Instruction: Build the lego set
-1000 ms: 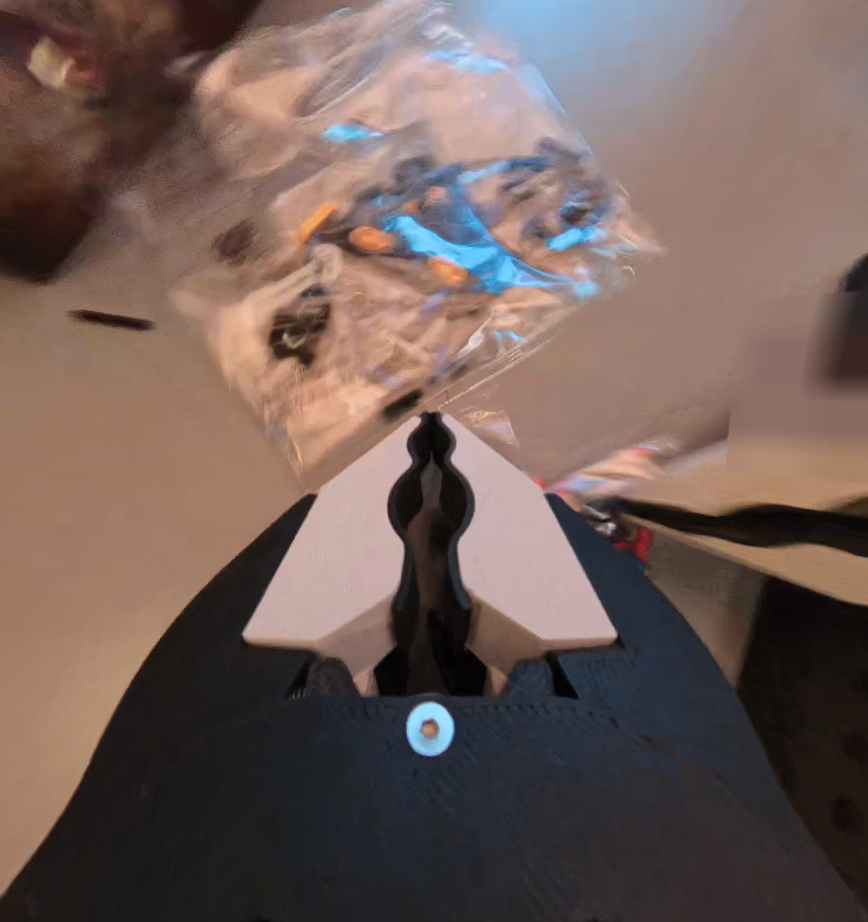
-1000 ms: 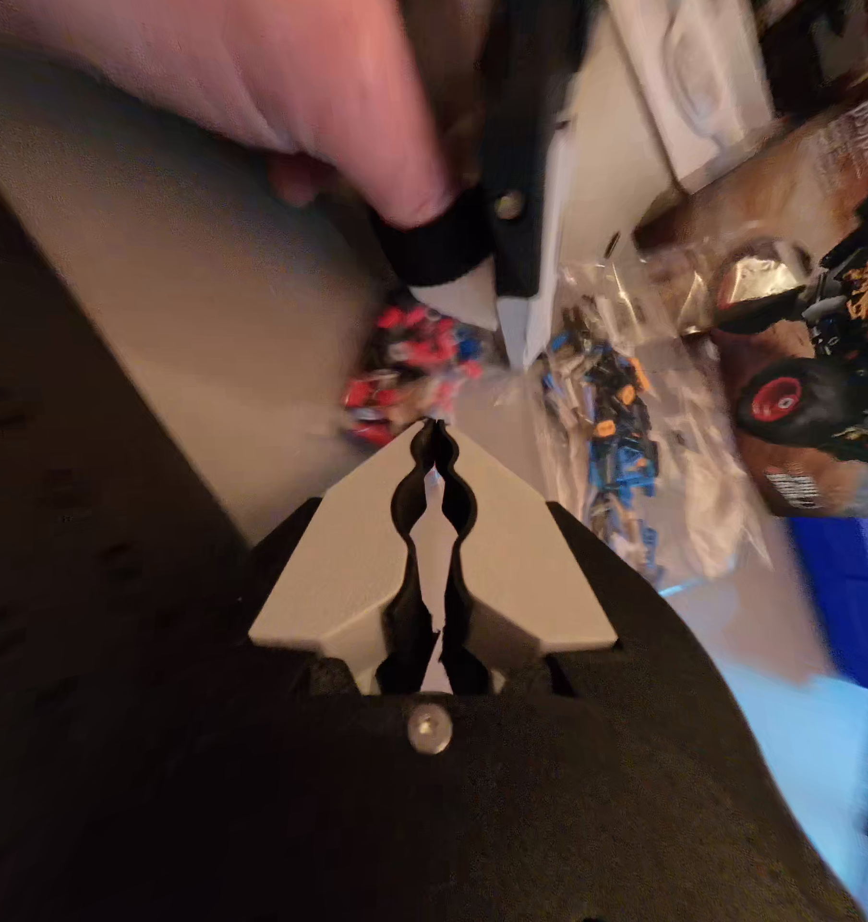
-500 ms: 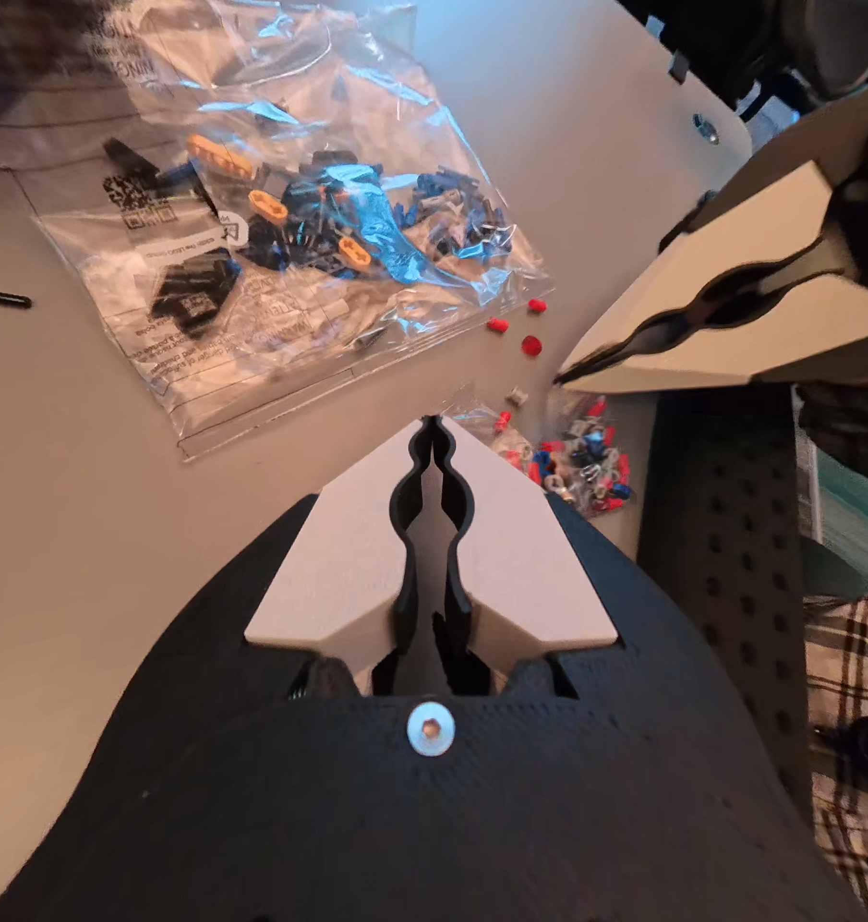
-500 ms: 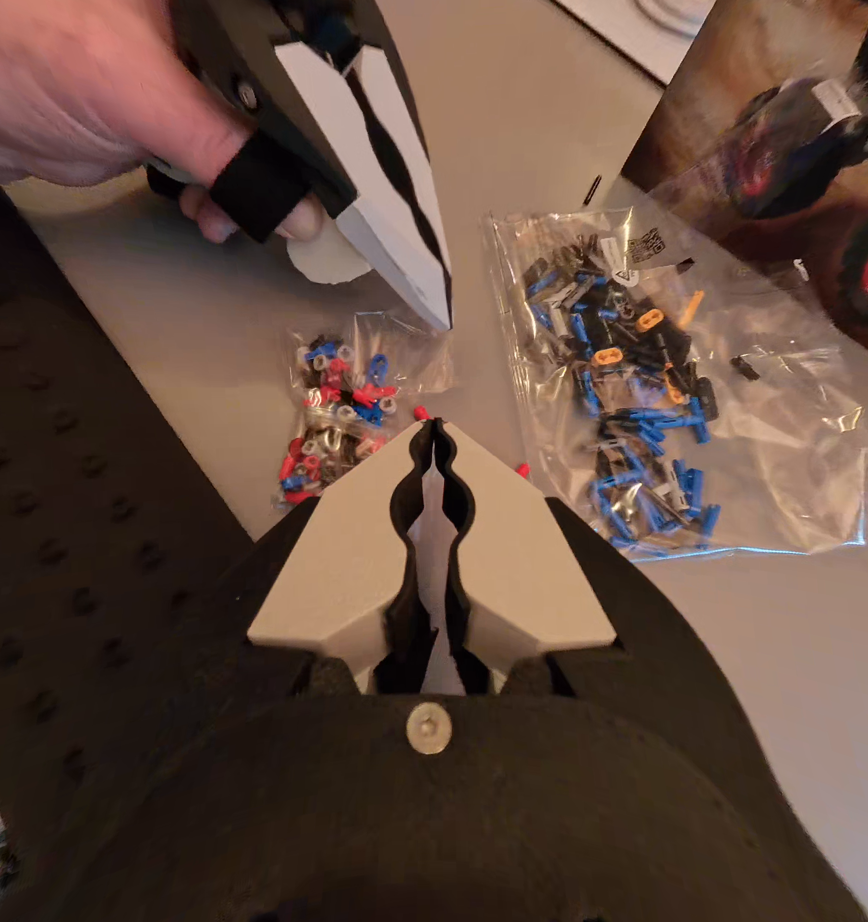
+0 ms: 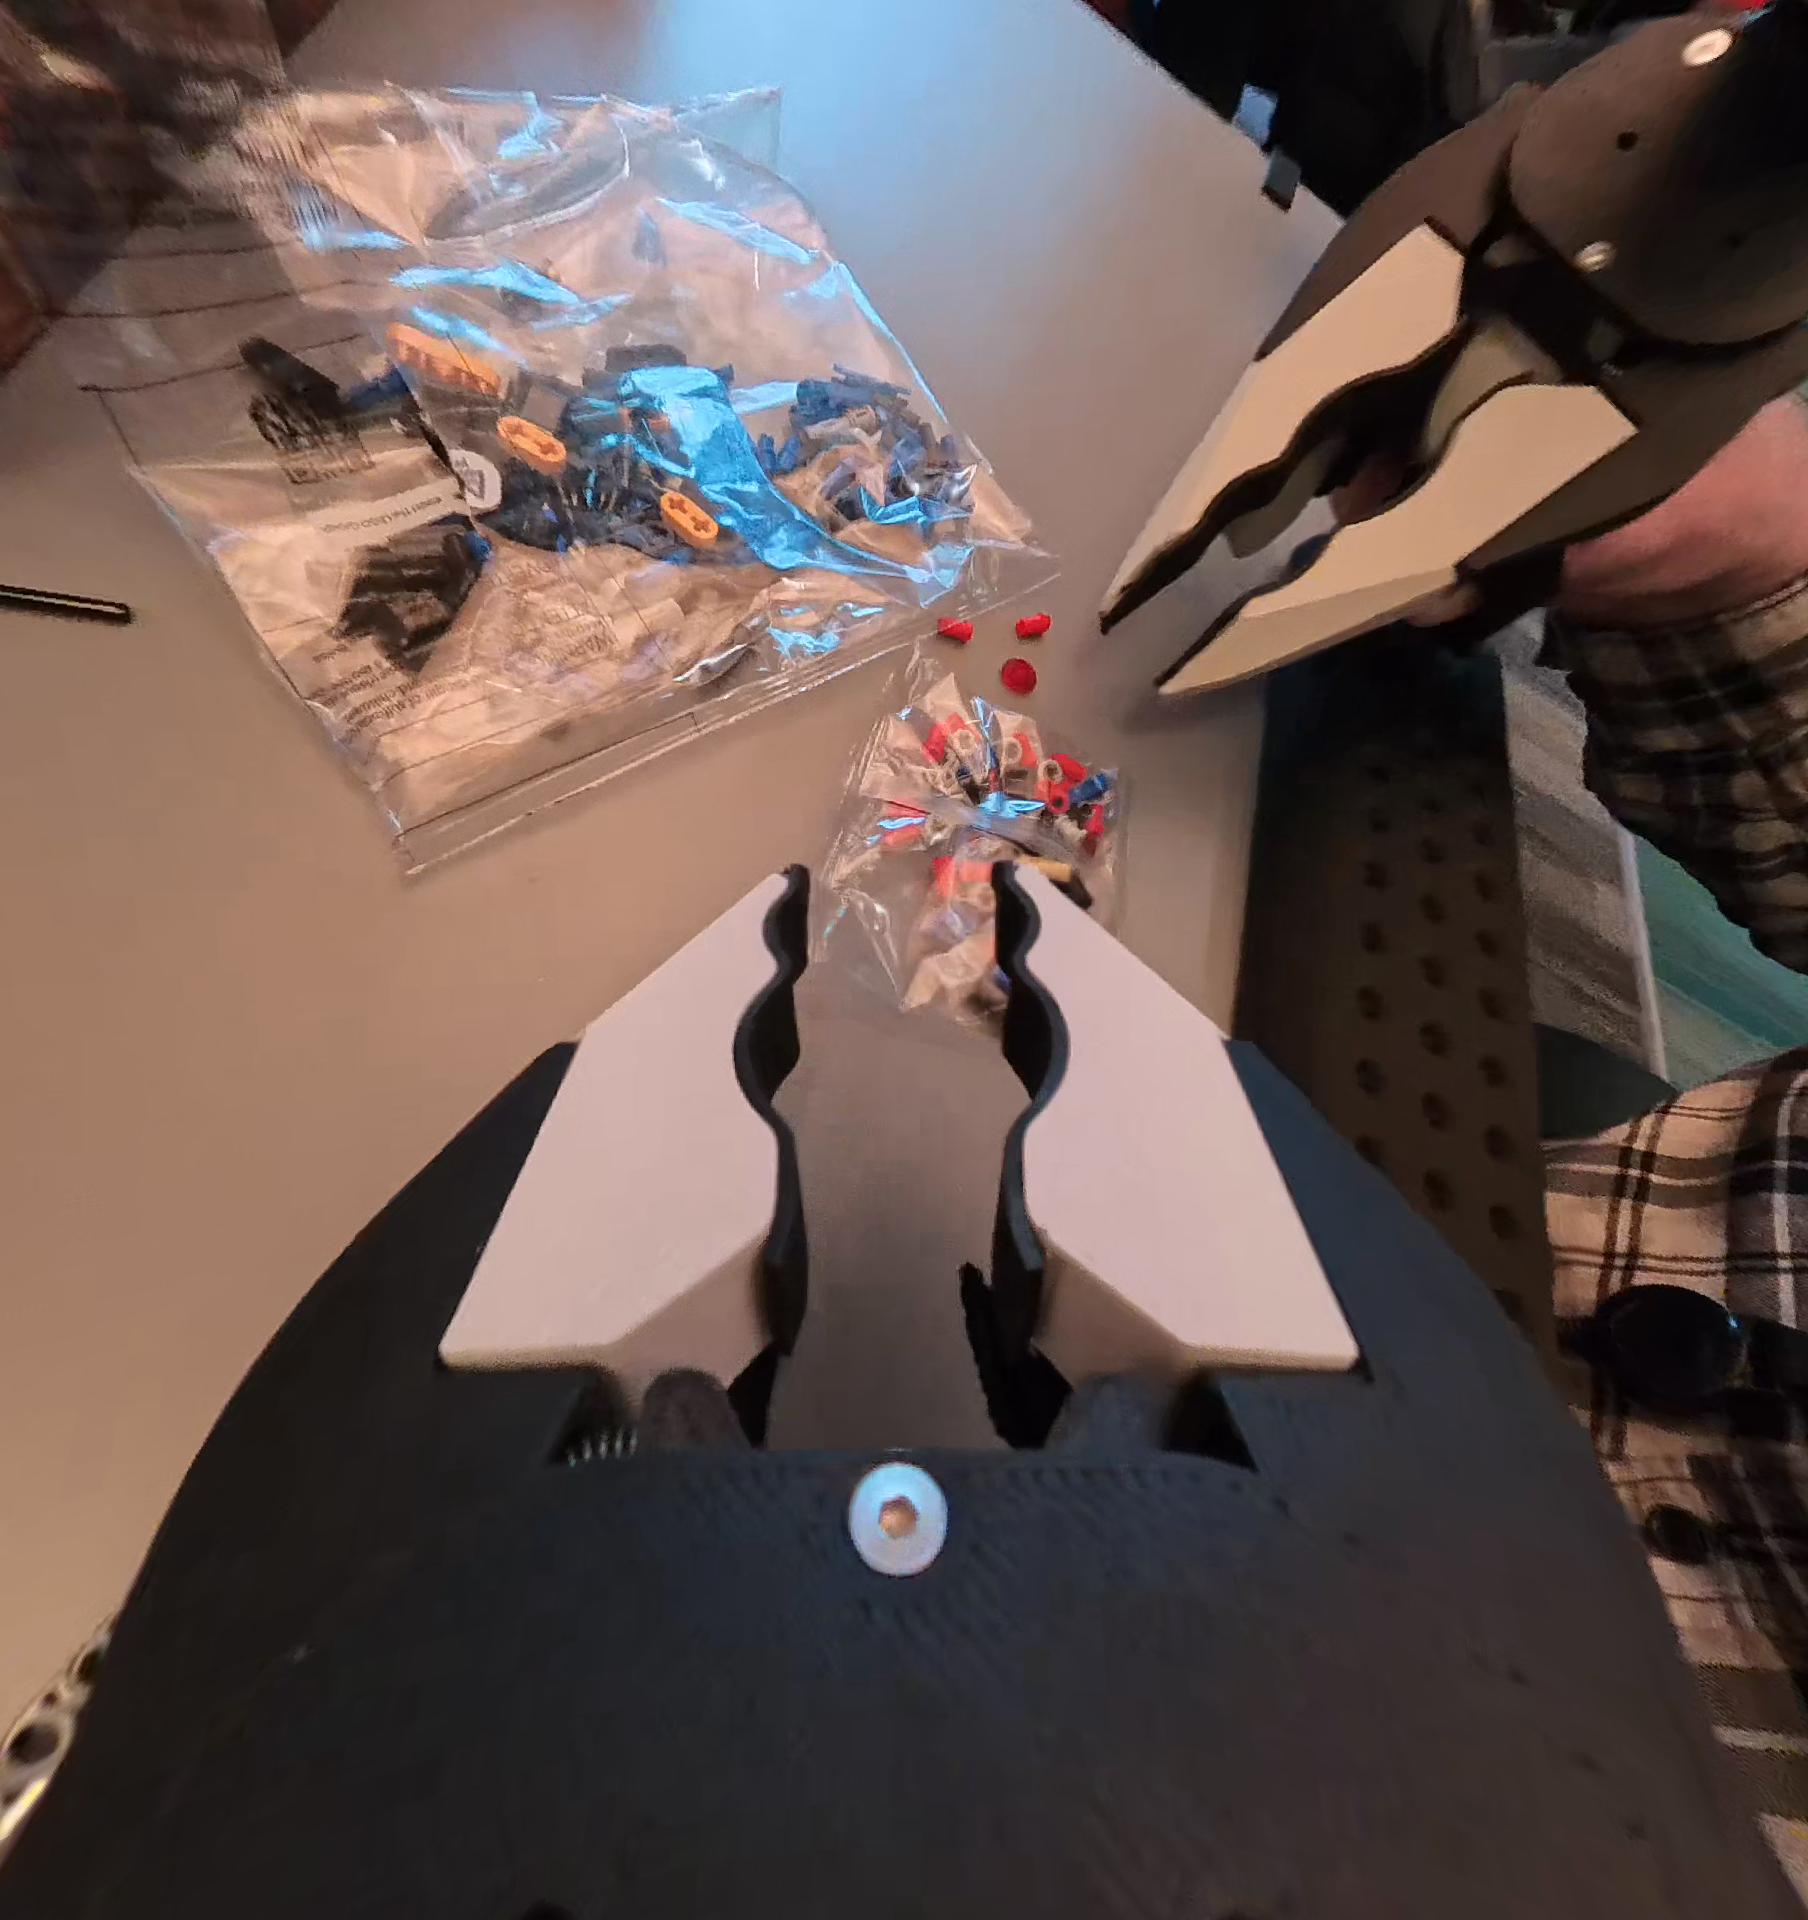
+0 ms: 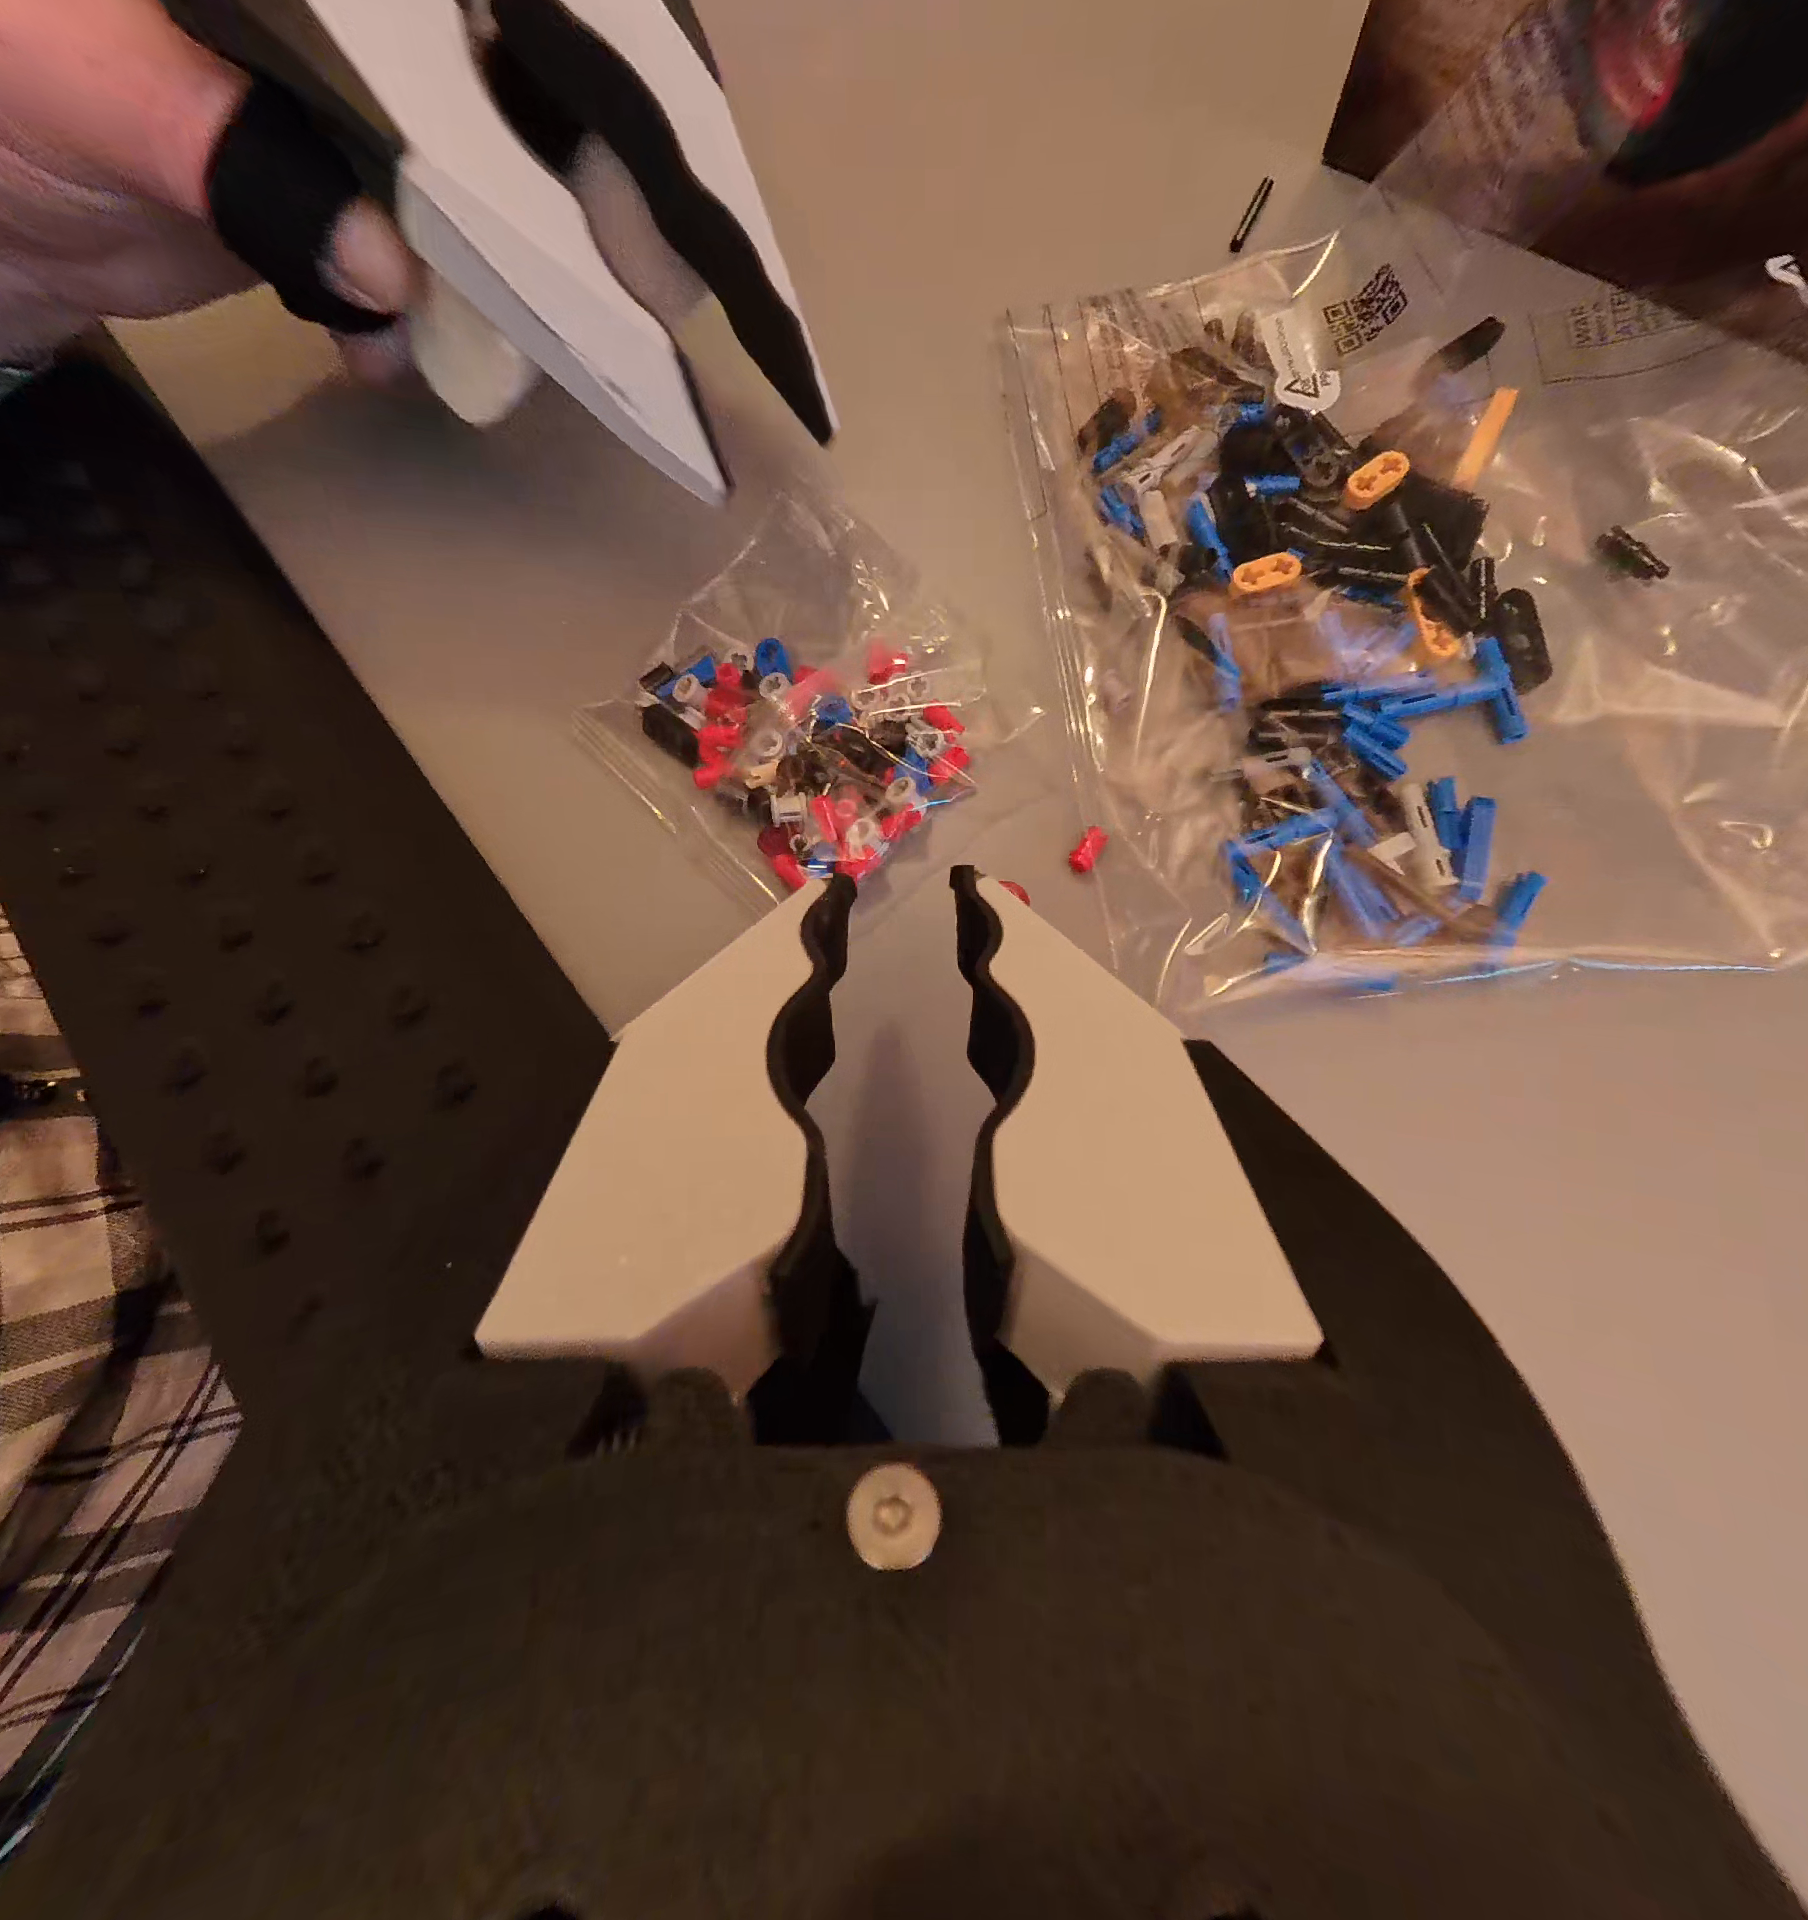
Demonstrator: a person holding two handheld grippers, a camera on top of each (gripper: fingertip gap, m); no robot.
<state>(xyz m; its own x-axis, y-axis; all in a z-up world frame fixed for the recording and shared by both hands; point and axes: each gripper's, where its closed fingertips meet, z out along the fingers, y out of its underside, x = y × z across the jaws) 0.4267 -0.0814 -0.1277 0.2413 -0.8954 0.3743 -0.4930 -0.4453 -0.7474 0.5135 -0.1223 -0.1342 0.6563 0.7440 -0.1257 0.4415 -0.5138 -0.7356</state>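
Both claws parted over two bags of parts; nothing is held.

The left claw [image 5: 898, 883] is spread wide above the small bag [image 5: 983, 821], its tips just over the bag's near edge, while the right claw [image 6: 900, 883] is parted more narrowly beside that bag's other end [image 6: 806, 748]. The large bag [image 6: 1399, 644] lies just beside it on the surface [image 5: 204, 1039], and a few red pieces [image 5: 993, 649] lie loose between the bags. If the thin film is pinched at one corner only, slippage is likely, and parts could be spilled through the open end. Were the bag pulled from both ends, it could be burst and its tiny pins scattered off the near surface edge. The loose pieces could be knocked away by either claw in passing.
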